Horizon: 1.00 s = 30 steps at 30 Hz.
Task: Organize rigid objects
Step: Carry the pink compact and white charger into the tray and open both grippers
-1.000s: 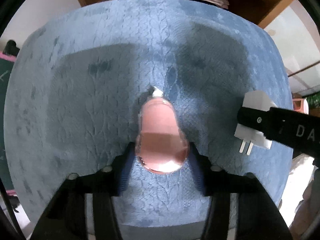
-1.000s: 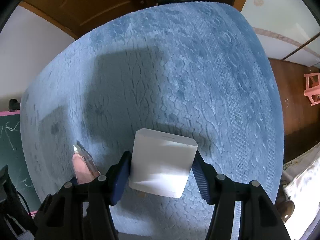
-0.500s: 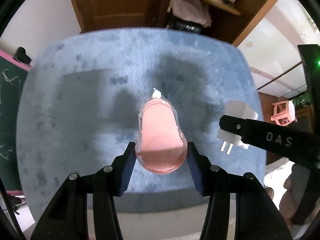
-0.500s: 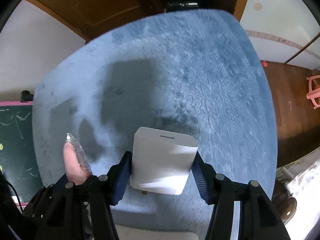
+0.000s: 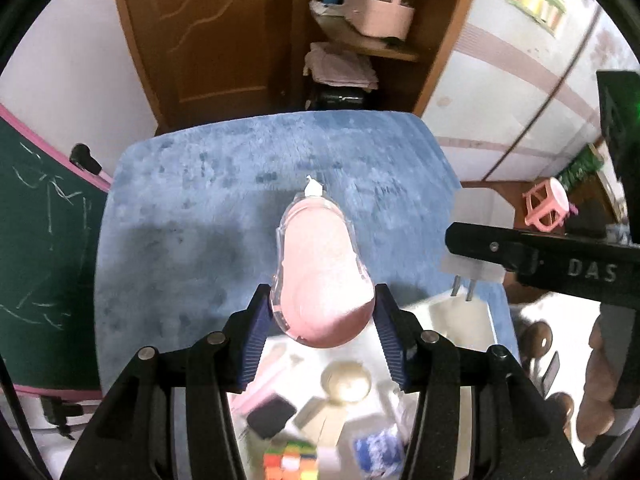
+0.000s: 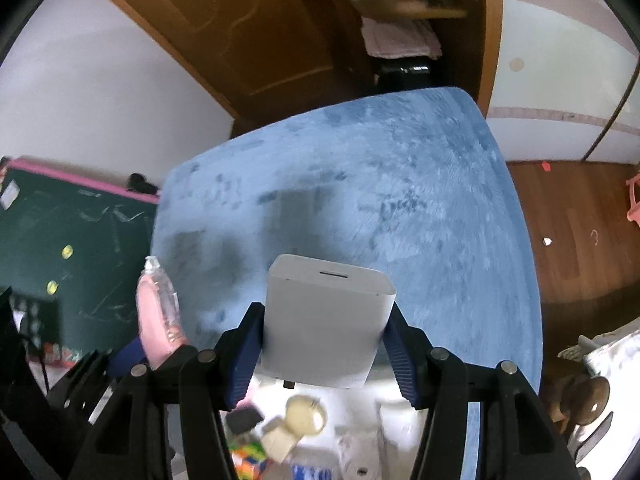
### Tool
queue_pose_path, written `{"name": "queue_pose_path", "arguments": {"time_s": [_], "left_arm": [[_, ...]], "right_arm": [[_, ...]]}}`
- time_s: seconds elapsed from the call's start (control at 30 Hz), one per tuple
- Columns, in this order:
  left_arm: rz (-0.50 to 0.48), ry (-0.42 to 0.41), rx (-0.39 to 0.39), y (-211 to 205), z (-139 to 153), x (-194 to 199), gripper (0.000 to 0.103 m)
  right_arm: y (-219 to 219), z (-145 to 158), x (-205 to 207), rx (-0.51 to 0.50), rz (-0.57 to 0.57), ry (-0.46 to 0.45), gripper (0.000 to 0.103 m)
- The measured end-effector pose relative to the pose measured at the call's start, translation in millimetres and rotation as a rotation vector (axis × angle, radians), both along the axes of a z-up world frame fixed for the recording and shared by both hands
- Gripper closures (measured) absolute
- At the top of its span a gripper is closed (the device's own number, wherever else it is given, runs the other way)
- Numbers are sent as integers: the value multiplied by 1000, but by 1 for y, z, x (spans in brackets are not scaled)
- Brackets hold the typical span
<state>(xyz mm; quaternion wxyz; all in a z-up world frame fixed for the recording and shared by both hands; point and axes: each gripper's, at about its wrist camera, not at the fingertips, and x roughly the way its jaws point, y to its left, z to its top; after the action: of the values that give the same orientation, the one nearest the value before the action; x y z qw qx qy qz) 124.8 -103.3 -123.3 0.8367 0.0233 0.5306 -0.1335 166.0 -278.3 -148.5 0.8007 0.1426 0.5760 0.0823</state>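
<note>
Now both claws are holding things above the blue mat.

Left claw (image 5: 322, 316) is pinching a pink correction-tape dispenser (image 5: 320, 268) by its wide end, white tip pointing away; right claw (image 6: 322, 344) is clamping a white plug adapter (image 6: 326, 320) by its sides, prongs showing underneath in the left view. Both are hanging over the near edge of the blue mat (image 5: 200, 208), just above a white tray (image 5: 452, 320) crowded with a colour cube (image 5: 292, 460), a black block (image 5: 270, 416) and a cream round piece (image 5: 347, 385).
</note>
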Motion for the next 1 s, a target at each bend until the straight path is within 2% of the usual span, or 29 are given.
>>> {"name": "queue_pose_path", "arguments": {"time_s": [0.1, 0.23, 0.43, 0.57, 0.73, 1.0], "left_arm": [[-38, -18, 26, 3, 0, -20, 49], [-97, -6, 62, 5, -13, -51, 49], [-148, 62, 116, 6, -52, -79, 49], [-181, 85, 169, 2, -74, -88, 49], [-212, 122, 192, -2, -93, -95, 49], [-245, 131, 183, -8, -103, -99, 49]], "right_arm": [[8, 8, -32, 2, 4, -18, 45], [12, 1, -62, 4, -3, -14, 45], [15, -42, -92, 6, -50, 60, 45], [15, -74, -100, 8, -83, 120, 45], [18, -111, -101, 1, -110, 188, 45], [23, -137, -95, -35, -118, 224, 45]]}}
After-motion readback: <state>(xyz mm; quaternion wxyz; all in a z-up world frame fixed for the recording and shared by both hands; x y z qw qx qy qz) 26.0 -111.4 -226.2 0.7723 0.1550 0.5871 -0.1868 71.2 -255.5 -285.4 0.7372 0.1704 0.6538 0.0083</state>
